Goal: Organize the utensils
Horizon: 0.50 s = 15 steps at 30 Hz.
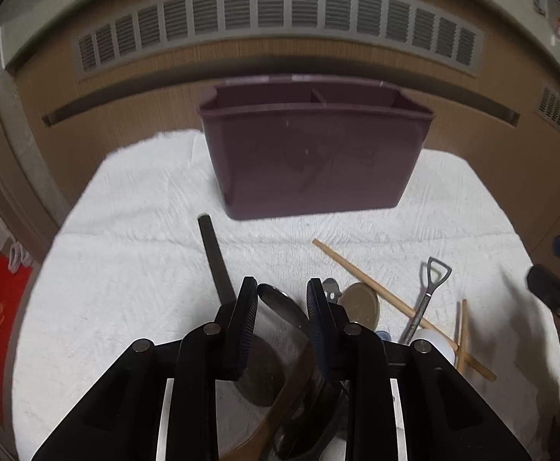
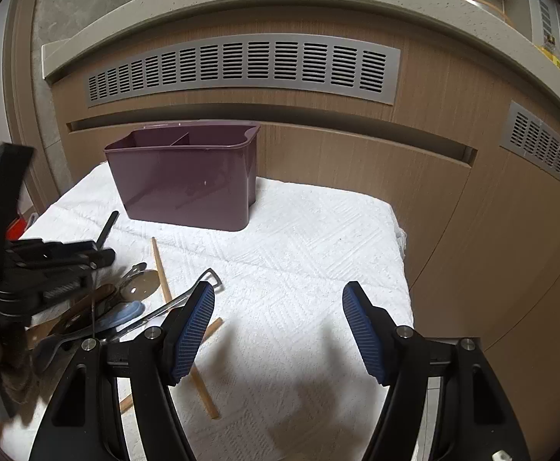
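In the left wrist view my left gripper [image 1: 281, 284] is shut on the bowl of a dark metal spoon [image 1: 283, 309], held just above a heap of utensils. Under it lie a wooden spoon [image 1: 280, 411], a round brass-coloured spoon [image 1: 358, 303], a small shovel-shaped spoon [image 1: 429, 288], a black handle [image 1: 214, 257] and wooden chopsticks [image 1: 360, 276]. A purple divided caddy [image 1: 314, 146] stands upright beyond them. My right gripper [image 2: 278, 288] hangs open over bare towel, nothing between its fingers. To its left are the heap, the left gripper [image 2: 68, 257] and the caddy [image 2: 187, 184].
Everything lies on a white towel [image 2: 299, 253] whose right edge drops off near the cabinet. A wooden cabinet front with a grey vent grille [image 2: 241, 65] rises close behind the caddy. One chopstick [image 2: 203, 388] lies under my right gripper's left finger.
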Each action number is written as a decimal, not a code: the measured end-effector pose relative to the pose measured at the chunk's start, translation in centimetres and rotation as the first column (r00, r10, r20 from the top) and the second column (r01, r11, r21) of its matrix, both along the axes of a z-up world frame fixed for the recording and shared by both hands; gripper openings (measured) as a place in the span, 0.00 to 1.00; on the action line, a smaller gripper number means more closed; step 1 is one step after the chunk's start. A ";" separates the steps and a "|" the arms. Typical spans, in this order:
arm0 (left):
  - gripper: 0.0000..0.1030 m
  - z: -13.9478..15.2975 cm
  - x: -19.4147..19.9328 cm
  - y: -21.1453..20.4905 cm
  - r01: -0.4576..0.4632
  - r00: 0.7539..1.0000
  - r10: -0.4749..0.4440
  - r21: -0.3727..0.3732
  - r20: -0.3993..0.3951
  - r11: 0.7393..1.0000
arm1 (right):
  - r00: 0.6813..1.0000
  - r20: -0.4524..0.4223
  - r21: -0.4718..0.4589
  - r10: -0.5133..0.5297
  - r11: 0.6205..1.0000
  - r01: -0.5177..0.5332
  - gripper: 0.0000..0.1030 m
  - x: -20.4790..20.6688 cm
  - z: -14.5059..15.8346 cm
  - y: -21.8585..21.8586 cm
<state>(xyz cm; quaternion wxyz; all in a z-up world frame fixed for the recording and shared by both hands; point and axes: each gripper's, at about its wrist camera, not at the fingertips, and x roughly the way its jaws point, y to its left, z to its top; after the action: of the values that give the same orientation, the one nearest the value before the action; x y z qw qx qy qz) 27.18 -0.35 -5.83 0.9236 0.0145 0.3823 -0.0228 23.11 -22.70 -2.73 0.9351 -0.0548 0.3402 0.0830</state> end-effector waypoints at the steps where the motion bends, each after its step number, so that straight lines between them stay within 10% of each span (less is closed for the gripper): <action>1: 0.24 0.8 -0.8 0.0 0.011 1.000 -0.011 0.007 0.025 1.000 | 1.000 -0.007 0.004 0.004 1.000 -0.004 0.64 0.1 0.0 0.1; 15: 0.10 4.4 -6.2 5.7 0.025 0.987 -0.015 -0.060 0.158 0.998 | 0.988 -0.151 0.011 0.026 1.000 -0.024 0.64 0.2 -1.5 3.2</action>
<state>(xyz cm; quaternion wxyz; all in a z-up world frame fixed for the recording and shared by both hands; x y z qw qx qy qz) 21.02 5.36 -1.45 0.9507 -0.0084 0.3070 -0.0427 23.34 -19.45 -4.20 0.9057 -0.0486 0.4090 0.1002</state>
